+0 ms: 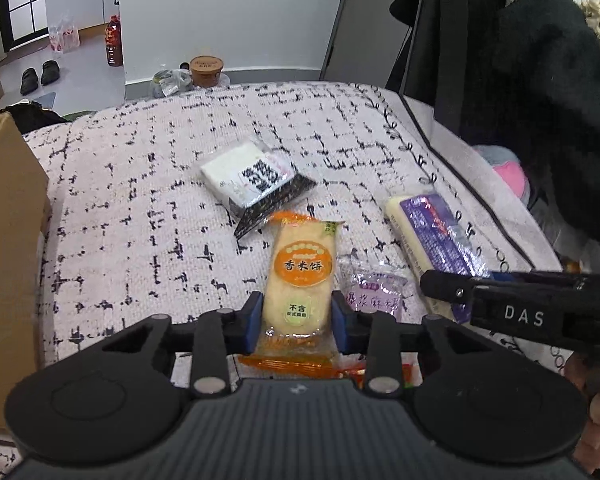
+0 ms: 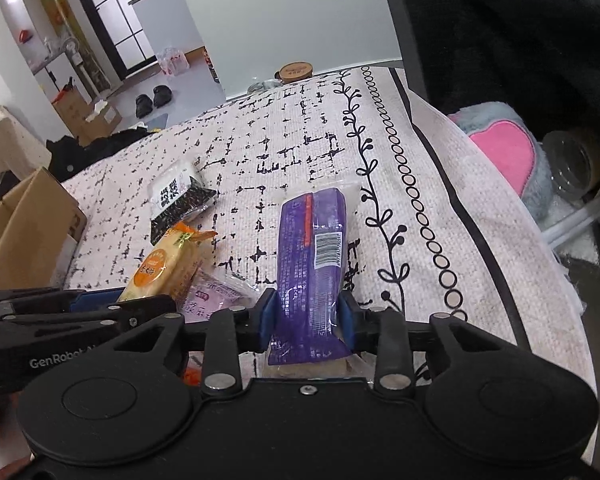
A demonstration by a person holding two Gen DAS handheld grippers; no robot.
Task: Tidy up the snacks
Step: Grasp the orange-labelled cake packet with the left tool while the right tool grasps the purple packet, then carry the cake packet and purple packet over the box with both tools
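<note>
My left hand-held gripper is closed on the lower end of the orange-and-cream plastic-wrapped rice cracker pack; my right hand-held gripper is clamped around the near end of the long purple foil snack packet. Both packs sit over the white, black-flecked woven cloth, which covers a surface I can't identify.

I hold each pack only by one end, so I judge the far end may droop or swing, and the slick film could slide out of the blue pads. Squeezing harder would likely crush the crackers. My two grippers are close together, so they could collide, or drag the small pale-purple sachet lying between them. The brown cardboard box stands well apart to the left.

The cracker label reads 香米饼, with 不含 on the green circle below. The right gripper body says "DAS"; the left reads "GenRobot". The purple packet carries a barcode; its text is too small to read.
</note>
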